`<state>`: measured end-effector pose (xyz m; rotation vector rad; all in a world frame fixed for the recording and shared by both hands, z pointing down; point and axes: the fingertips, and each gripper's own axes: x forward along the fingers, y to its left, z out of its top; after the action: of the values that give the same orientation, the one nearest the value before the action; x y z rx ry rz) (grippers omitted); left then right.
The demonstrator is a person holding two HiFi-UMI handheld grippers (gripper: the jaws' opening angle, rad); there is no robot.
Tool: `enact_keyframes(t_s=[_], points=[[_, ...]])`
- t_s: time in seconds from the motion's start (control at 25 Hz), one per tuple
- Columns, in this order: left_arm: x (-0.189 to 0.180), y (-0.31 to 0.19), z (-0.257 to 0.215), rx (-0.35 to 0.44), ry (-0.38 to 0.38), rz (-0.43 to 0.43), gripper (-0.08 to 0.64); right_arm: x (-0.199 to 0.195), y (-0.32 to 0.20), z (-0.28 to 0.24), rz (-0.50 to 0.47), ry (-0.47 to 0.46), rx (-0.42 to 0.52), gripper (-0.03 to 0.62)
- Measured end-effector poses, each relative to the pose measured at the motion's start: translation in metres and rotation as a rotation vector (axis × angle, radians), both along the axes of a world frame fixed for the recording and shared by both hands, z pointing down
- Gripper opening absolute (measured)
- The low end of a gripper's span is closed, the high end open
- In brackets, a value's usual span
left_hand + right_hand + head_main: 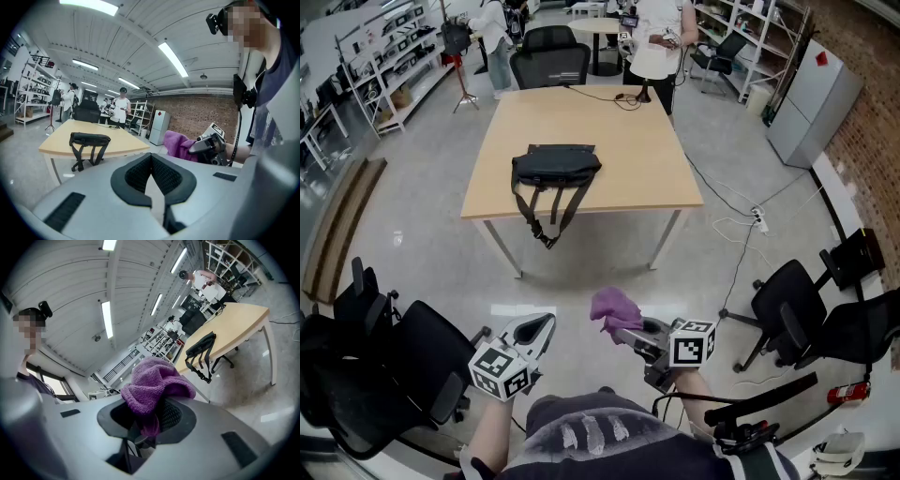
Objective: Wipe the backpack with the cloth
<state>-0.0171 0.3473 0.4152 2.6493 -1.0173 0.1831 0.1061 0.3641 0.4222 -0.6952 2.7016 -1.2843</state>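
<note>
Directions are read in the head view, with 12 o'clock pointing away from the person.

1. The table [609,141] stands at 12 o'clock, well apart from both grippers, on a grey floor.
2. A black office chair [412,366] stands at 9 o'clock of the left gripper. Two more black chairs [792,305] stand at 3 o'clock of the right gripper.
3. The backpack [555,167] lies flat on the table, near the table's 6 o'clock edge and left of its middle. The straps [546,217] hang over that edge toward the floor. Neither gripper touches the backpack.
4. The left gripper [547,322] is held low at 7 o'clock of the frame and points toward 1 o'clock. Its jaws meet at the tips, with nothing between them.
5. The right gripper [621,330] is held at 5 o'clock of the frame, just beside the left gripper. Its jaws are clamped on the cloth.
6. The cloth [614,307] is purple and bunched. It rises out of the right gripper's jaws at their 12 o'clock end, well apart from the backpack.
</note>
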Motion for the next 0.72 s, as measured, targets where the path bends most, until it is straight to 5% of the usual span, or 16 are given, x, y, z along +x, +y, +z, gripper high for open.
enact_keyframes(t_s=[0.28,0.72], points=[[0.003,-0.015,-0.012,0.020,-0.027,0.014,0.006,-0.002,-0.012,-0.002,-0.009,-0.010,0.012,0.098],[-0.027,-0.137,-0.004,0.006,0.043,0.099,0.006,-0.043,-0.117,-0.008,0.025,0.062,0.012,0.100]])
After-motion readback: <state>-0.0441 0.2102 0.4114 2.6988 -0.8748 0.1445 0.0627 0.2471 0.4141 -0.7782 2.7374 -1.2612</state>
